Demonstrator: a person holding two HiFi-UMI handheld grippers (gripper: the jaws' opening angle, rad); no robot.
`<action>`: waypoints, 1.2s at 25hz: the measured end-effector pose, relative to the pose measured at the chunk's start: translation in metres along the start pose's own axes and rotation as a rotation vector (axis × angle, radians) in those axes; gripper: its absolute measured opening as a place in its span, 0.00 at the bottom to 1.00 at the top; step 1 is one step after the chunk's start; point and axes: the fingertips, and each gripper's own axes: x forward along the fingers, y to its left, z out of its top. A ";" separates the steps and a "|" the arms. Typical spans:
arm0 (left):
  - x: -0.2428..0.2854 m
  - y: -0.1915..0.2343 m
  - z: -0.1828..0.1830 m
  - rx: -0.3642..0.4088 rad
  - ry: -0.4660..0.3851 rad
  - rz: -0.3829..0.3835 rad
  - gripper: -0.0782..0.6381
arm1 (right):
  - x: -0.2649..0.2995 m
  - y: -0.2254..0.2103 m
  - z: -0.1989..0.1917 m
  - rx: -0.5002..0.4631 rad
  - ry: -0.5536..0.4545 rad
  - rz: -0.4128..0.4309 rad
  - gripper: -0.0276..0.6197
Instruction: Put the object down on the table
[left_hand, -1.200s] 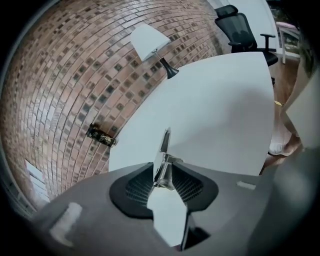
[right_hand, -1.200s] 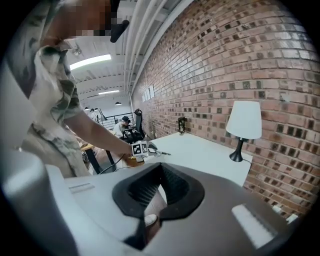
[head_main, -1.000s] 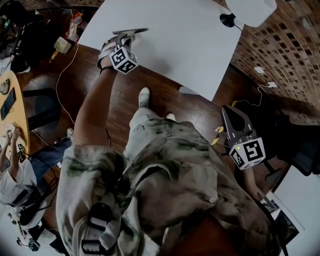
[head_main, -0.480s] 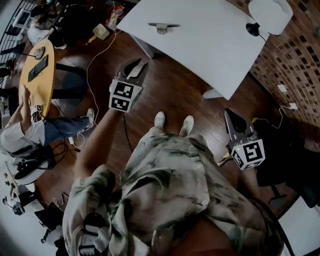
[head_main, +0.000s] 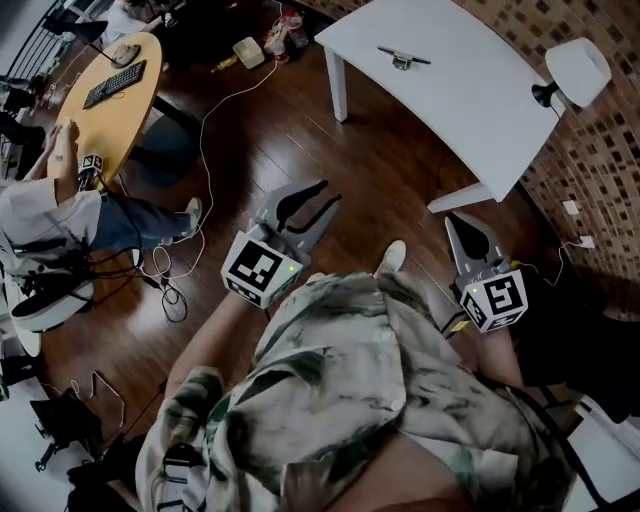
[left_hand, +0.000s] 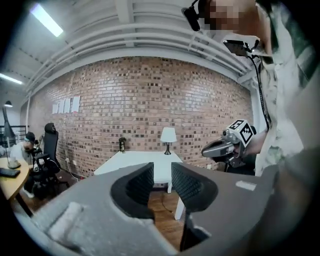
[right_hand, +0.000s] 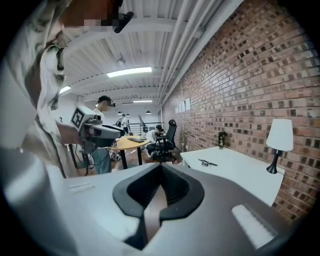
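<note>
Head view: left gripper (head_main: 327, 193) parted, right gripper (head_main: 452, 217) closed

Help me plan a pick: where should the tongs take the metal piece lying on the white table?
Probably from above, closing across the thin bar of the metal piece near its middle, beside the thicker stub. It lies low and long on the white table, with bare tabletop on both sides.
</note>
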 end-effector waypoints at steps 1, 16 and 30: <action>-0.021 0.001 -0.008 -0.014 -0.002 -0.005 0.27 | 0.003 0.021 0.003 0.006 -0.004 -0.005 0.05; -0.155 -0.064 -0.051 -0.044 -0.020 -0.096 0.26 | -0.100 0.175 -0.002 0.002 0.008 -0.106 0.10; -0.154 -0.275 -0.038 -0.020 0.003 -0.179 0.26 | -0.286 0.198 -0.065 -0.001 -0.052 -0.134 0.07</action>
